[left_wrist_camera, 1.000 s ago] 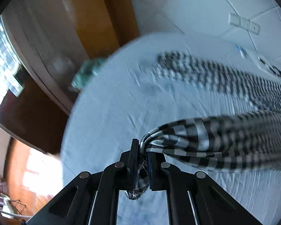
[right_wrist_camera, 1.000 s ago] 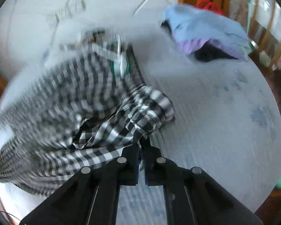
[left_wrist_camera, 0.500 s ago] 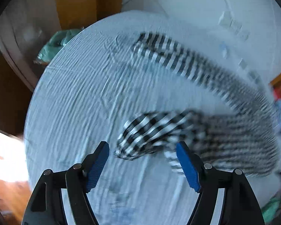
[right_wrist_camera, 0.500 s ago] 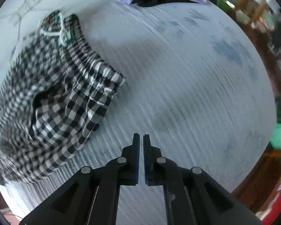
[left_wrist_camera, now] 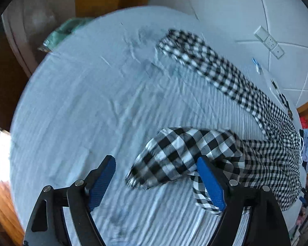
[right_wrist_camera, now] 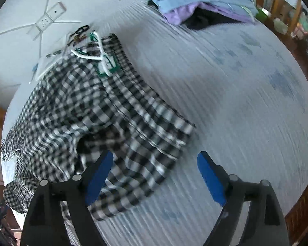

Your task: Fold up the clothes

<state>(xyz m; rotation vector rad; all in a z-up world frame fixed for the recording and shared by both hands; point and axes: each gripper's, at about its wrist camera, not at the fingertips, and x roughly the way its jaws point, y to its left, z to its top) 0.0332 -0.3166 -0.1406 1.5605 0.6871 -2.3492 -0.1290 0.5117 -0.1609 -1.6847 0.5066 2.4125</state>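
text: none legible | green label [right_wrist_camera: 106, 65]: perhaps printed, blurred

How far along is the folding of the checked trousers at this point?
Early. Done: the checked trousers lie spread, legs apart, on the white sheet. In hand: nothing; the left tool and right tool are opening, gripping nothing. Left: every fold.

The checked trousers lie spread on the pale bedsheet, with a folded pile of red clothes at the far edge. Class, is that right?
Not quite. The pile of clothes is light blue and lilac, not red, as the right wrist view shows. The checked trousers do lie spread on the pale bedsheet.
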